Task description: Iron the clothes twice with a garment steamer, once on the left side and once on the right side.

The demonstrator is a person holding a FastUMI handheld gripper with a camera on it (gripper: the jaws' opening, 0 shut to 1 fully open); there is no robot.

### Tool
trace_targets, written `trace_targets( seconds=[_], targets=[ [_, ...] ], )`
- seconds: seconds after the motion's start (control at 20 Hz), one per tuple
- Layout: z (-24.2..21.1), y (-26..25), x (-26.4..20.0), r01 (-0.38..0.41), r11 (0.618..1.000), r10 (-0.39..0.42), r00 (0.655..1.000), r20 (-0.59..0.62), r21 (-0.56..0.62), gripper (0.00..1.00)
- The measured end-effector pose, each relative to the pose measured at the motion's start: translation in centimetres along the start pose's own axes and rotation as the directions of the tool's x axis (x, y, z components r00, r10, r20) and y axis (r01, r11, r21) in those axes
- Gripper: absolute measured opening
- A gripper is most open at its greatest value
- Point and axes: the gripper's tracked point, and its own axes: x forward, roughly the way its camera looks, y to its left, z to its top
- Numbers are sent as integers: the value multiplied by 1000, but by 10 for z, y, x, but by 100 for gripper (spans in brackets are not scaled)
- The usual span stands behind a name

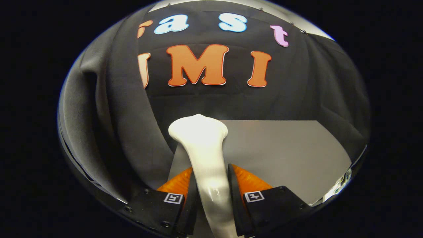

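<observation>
We hold the steamer [205, 155] by its handle, the gripper [211, 185] clamped on it; it looks rigid, smooth, maybe slippery. The garment [112, 109] hangs soft beside it.

A grey table [281, 148] stands against the booth's black cloth wall [297, 96], which hangs in folds

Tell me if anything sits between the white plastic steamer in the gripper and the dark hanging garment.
Nothing visible does. The gripper is shut on the white plastic garment steamer, whose head points at the dark grey hanging garment just beyond it.
</observation>
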Motion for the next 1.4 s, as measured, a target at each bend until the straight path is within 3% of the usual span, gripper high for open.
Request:
trace_targets(
  seconds=[0.1, 0.3, 0.7, 1.1, 1.4],
  targets=[
    [2, -2, -9, 44, 998, -44, 999, -9, -44, 48],
    [-1, -5, -11, 103, 994, -103, 995, 14, -22, 47],
    [3, -1, -35, 106, 994, -108, 986, 124, 26, 45],
    [10, 5, -81, 157, 987, -162, 956, 245, 43, 43],
    [28, 6, -140, 211, 975, -224, 902, 369, 76, 42]
  ],
)
